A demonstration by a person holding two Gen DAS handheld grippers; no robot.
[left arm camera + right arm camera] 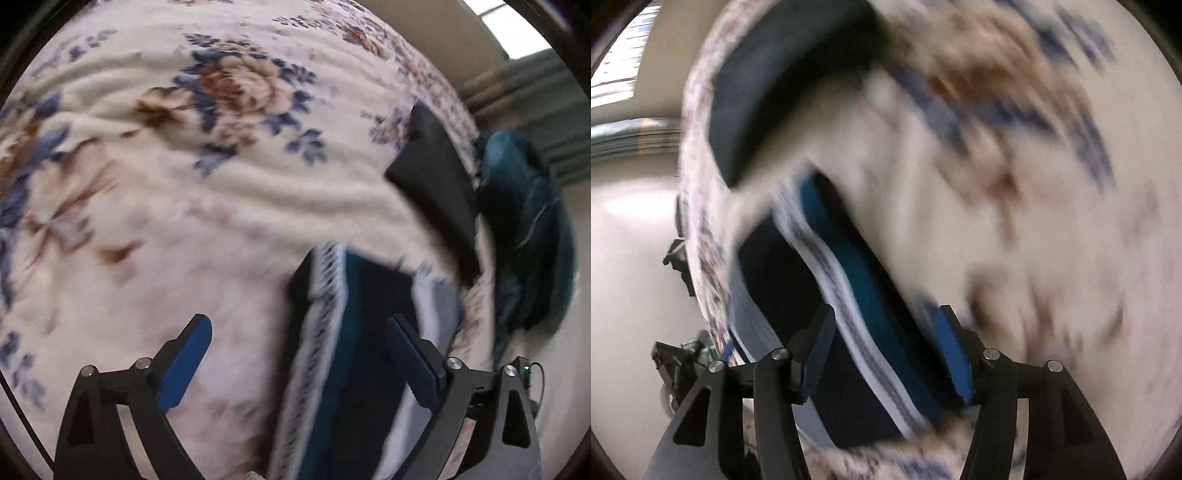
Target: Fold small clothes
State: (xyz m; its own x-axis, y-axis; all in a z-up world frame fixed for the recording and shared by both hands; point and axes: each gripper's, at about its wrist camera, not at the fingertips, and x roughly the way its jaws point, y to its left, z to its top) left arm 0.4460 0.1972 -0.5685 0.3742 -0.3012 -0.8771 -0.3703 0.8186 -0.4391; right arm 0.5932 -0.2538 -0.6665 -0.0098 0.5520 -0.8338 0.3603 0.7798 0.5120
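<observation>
A folded dark navy garment with a teal band and a white patterned stripe [343, 369] lies on the cream fleece blanket printed with blue and brown flowers [166, 155]. The left tongs [299, 365] stand wide apart, gripping nothing. The right tongs [886, 354] straddle the garment, pads apart from it. A black folded cloth [436, 188] lies at two o'clock.
</observation>
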